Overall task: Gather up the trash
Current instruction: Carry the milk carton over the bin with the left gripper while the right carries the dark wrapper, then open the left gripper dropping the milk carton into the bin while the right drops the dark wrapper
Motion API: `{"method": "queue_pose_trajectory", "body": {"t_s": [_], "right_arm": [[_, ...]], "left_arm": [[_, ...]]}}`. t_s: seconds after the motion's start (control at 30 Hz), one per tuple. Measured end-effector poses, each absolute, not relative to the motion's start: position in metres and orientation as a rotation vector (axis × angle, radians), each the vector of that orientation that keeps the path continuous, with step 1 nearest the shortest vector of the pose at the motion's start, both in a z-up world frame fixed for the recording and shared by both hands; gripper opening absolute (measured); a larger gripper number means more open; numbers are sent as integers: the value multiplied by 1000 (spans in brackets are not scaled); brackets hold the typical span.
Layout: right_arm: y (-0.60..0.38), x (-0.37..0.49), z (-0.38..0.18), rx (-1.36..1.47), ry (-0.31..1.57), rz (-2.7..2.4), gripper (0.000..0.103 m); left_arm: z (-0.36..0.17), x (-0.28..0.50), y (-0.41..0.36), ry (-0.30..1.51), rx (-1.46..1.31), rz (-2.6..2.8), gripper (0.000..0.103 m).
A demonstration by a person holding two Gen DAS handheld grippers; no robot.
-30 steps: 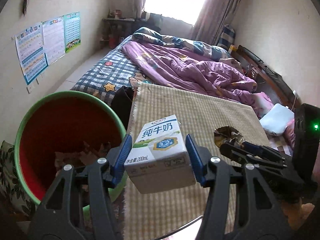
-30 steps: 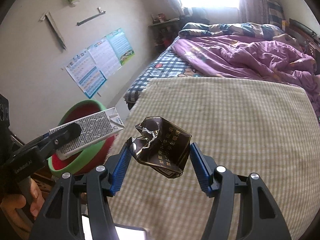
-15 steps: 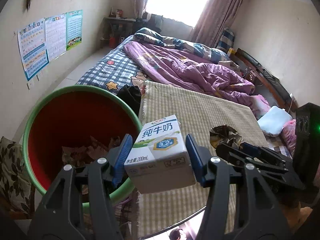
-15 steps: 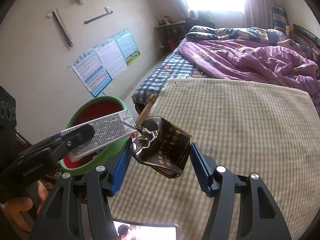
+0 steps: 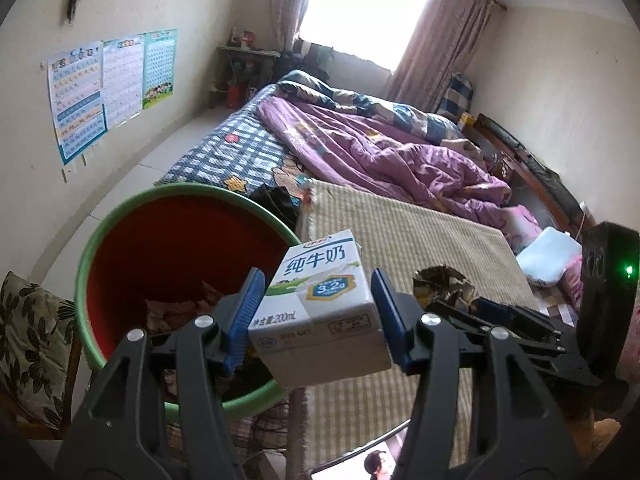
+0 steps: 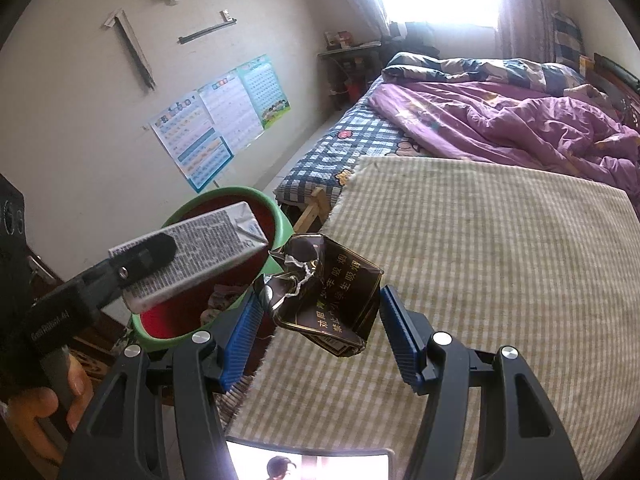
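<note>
My left gripper (image 5: 318, 312) is shut on a white milk carton (image 5: 320, 308) and holds it over the right rim of a red bucket with a green rim (image 5: 120, 216); the carton also shows in the right wrist view (image 6: 192, 260). The bucket (image 6: 280, 216) holds crumpled scraps. My right gripper (image 6: 320, 312) is shut on a crumpled dark cigarette pack (image 6: 328, 292), held above the striped mat's left edge, just right of the bucket. The pack and the right gripper show in the left wrist view (image 5: 444, 284).
A striped beige mat (image 6: 480, 260) covers the near bed end. A purple quilt (image 5: 380, 152) lies beyond. A leaf-print cushion (image 5: 28, 344) sits left of the bucket. A phone (image 6: 308, 466) lies at the mat's near edge. Posters (image 5: 108, 84) hang on the left wall.
Both grippers have moved left toward the bucket with their loads. The carton now hangs over the bucket's right rim, and the pack is closer to it.
</note>
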State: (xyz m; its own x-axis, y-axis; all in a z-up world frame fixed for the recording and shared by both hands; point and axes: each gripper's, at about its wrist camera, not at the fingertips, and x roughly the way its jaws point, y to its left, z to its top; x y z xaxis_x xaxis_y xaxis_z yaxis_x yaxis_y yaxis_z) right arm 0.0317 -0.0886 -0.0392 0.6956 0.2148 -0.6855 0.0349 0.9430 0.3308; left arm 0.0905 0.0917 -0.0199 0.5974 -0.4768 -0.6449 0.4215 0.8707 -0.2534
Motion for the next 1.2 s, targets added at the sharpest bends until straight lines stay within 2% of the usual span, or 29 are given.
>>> {"method": "queue_pose_trajectory", "body": {"t_s": [1.2], "right_arm": [[-17, 91, -26, 202, 801, 265, 58]], "left_arm": [[-48, 119, 148, 834, -83, -361, 53]]}}
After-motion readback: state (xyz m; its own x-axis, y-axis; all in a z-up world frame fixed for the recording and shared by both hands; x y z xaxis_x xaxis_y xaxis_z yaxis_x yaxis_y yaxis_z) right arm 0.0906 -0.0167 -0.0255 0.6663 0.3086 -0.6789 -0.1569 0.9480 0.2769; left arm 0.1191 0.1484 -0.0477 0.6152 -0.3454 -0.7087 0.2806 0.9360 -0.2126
